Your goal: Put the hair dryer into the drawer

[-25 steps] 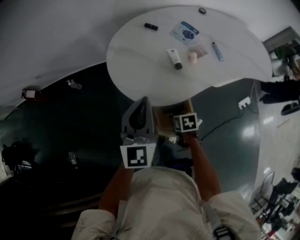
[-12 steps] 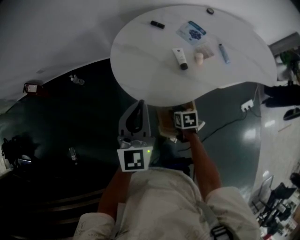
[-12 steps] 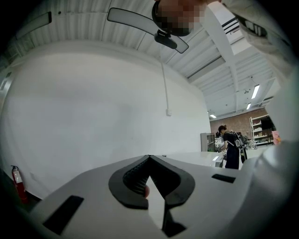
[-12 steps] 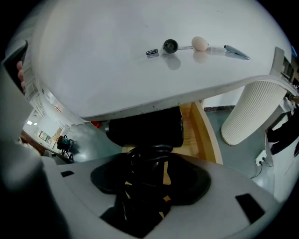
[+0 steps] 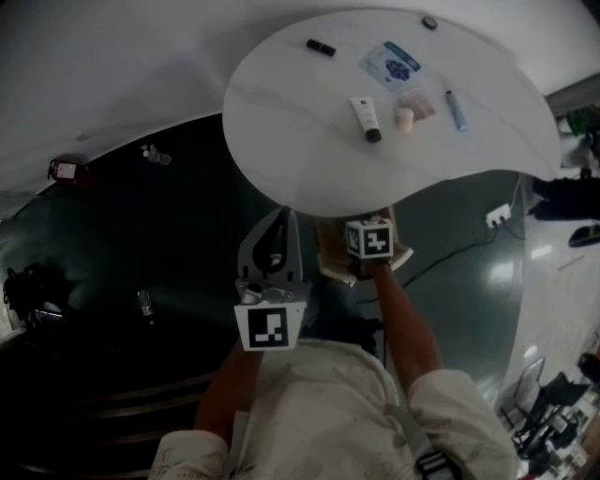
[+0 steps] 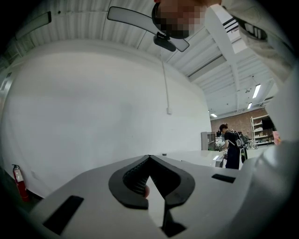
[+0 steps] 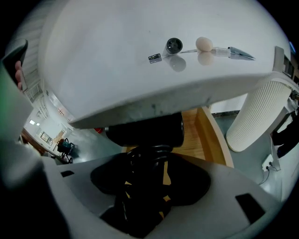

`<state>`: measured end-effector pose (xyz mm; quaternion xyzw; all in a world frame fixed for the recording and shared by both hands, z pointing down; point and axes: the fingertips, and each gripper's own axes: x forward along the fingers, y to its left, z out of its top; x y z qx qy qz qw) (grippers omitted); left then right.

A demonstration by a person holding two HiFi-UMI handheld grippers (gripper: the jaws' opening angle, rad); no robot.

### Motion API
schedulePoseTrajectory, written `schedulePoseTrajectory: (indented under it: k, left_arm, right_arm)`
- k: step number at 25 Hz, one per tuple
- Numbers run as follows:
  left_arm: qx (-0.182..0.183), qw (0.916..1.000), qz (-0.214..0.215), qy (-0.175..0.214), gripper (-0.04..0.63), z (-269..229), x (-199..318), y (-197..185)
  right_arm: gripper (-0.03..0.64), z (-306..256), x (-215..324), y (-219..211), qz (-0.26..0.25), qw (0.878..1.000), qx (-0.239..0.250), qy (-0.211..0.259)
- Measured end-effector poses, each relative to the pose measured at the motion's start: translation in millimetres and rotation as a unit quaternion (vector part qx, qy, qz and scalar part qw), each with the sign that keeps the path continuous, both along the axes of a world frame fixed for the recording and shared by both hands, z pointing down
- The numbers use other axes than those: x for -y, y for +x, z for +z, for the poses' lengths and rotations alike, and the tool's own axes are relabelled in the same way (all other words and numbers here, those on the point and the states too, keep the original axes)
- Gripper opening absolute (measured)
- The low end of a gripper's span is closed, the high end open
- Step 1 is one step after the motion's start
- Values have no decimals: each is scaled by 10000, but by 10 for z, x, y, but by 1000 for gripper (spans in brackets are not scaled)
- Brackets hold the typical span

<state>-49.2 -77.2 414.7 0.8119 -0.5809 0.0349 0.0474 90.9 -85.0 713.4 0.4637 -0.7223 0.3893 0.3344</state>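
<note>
right claw (image 7: 149, 173): clamped on the hair dryer (image 7: 145, 130) by its handle. Jaws stand wide around it and the coiled cord is bunched between them.
left claw (image 6: 149, 158): jaws together at the tips, nothing in them. It points roughly level at the white wall, away from the work.
dryer location: in my right claw, just under the edge of the table (image 5: 309, 141) and over the open drawer (image 7: 212, 135).
contact with drawer floor: can't tell from here; it looks like it's hanging above the floor.
key relation: the drawer lies ahead of and below the right claw, which is tilted steeply down into it.
long axis: the barrel runs crosswise to my claw line, left to right in the right gripper view. That puts it along the table edge and across the drawer's side wall.
nearer hand: the right, already at the drawer. The left sits just beside it, to the left of the drawer.
next move, my read: lower it straight in. The barrel sits close under the table edge, so keep it low before I let go.
count, task: 1 hair dryer, 1 drawer, 2 claws.
count, table top: 6 small things, all well apart from the drawer:
- tube (image 5: 366, 118)
- jar (image 5: 404, 117)
- pen (image 5: 456, 110)
- packet (image 5: 389, 65)
- black stick (image 5: 321, 47)
- dark round bit (image 5: 429, 22)
</note>
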Motion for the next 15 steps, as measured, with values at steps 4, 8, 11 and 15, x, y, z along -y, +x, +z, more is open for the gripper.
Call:
schedulePoseTrajectory:
  k: [4,8,11,15]
  left_arm:
    - [101,9999,6,-25,2,73,-4,-21]
    - [42,9999,-80,-52,2,146,-2,-34]
    - [62,9999,-68,-49,2,209,-23,-2]
    - [50,9999,-31,-100,2,281,-47,25]
  right_arm:
    - [258,70,91,-12,96,9998,49,179]
    - [258,212,122,-13,160,9995,71,266]
    - [258,295,118,-10,169,9994,67,305]
    - [258,419,127,4,215,9993,1,316]
